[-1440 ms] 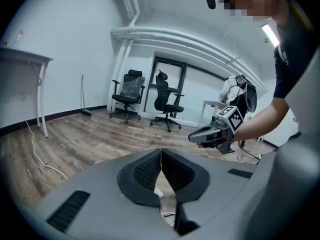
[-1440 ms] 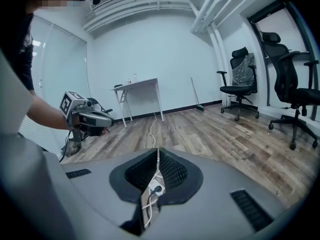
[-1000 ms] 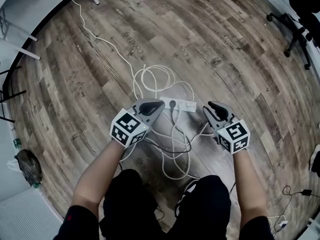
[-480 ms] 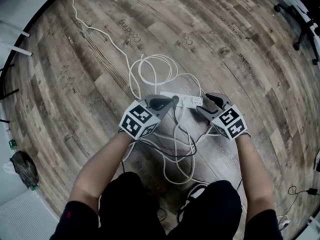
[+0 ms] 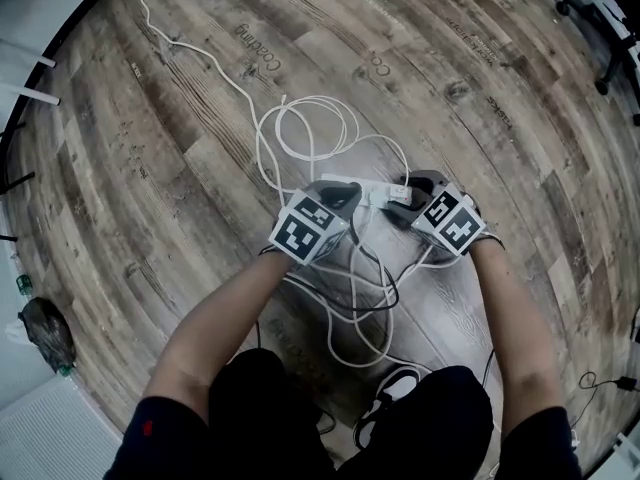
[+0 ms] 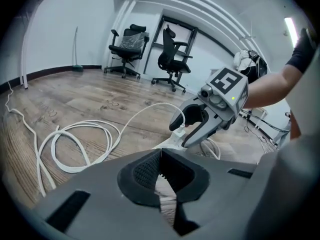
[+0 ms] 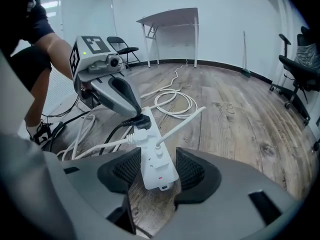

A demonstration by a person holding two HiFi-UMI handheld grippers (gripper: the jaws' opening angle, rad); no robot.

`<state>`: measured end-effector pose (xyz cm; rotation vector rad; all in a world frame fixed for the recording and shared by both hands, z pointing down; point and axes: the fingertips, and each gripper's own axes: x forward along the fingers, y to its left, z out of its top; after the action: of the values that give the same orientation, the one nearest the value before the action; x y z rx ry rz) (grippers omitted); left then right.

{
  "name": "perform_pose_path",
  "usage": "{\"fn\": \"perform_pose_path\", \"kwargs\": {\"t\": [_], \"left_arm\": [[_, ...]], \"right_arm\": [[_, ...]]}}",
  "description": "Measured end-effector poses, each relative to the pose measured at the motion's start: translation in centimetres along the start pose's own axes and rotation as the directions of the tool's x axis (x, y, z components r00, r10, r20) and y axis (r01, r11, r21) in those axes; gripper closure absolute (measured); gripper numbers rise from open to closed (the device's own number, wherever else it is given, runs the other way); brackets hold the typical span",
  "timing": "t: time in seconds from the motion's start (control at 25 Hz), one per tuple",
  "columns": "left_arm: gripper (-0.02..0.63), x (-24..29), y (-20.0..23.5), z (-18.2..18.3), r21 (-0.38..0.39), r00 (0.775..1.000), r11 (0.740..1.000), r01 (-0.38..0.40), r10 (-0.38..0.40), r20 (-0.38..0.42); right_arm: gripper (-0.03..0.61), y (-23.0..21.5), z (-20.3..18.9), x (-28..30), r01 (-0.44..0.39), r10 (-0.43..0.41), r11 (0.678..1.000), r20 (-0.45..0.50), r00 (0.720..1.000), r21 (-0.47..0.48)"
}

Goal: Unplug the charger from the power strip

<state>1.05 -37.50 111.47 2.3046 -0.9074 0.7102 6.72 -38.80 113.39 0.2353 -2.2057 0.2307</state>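
Observation:
A white power strip (image 5: 372, 196) lies on the wood floor between my two grippers. In the right gripper view the strip (image 7: 150, 151) carries a black plug (image 7: 139, 121) with a black cable, a white plug (image 7: 131, 138) and a thin white cable (image 7: 180, 124) near its closer end. My right gripper (image 7: 159, 170) is open and straddles that end, with a gap at each pad. My left gripper (image 5: 340, 196) is shut with nothing in it, and its tips (image 7: 131, 108) hover just above the black plug. In the left gripper view the right gripper (image 6: 196, 125) hangs open over the strip.
Loops of white cable (image 5: 300, 133) lie beyond the strip, and tangled black and white cables (image 5: 360, 298) lie toward the person's legs and shoe (image 5: 395, 388). Office chairs (image 6: 172, 54) stand by one wall and a white table (image 7: 170, 19) by another.
Both grippers have come down onto the strip and closer together. The right gripper's jaws have opened and now straddle the strip's end. The left gripper stays shut.

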Motion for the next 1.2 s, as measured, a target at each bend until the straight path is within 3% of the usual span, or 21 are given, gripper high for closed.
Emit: {"fn": "perform_pose_path", "kwargs": {"t": [0.08, 0.2, 0.4, 0.6, 1.2], "left_arm": [[0.591, 0.3, 0.2, -0.3, -0.016, 1.0, 1.0, 0.001, -0.001, -0.009], [0.591, 0.3, 0.2, -0.4, -0.026, 1.0, 1.0, 0.006, -0.006, -0.015], [0.592, 0.4, 0.4, -0.4, -0.093, 0.997, 0.995, 0.048, -0.053, -0.057], [0.592, 0.6, 0.4, -0.4, -0.082, 0.998, 0.996, 0.031, -0.036, -0.057], [0.592, 0.8, 0.2, -0.4, -0.037, 0.996, 0.999, -0.01, 0.007, -0.085]], "right_arm": [[0.356, 0.2, -0.1, 0.4, -0.005, 0.005, 1.0, -0.014, 1.0, -0.016], [0.437, 0.1, -0.2, 0.7, 0.024, -0.024, 0.999, -0.017, 1.0, -0.045], [0.451, 0.2, -0.2, 0.6, 0.037, -0.041, 0.994, -0.035, 0.999, -0.105], [0.459, 0.2, -0.2, 0.5, 0.029, -0.038, 0.989, -0.066, 0.997, -0.144], [0.469, 1.1, -0.5, 0.0, 0.022, -0.029, 0.983, -0.041, 0.999, -0.183]]}}
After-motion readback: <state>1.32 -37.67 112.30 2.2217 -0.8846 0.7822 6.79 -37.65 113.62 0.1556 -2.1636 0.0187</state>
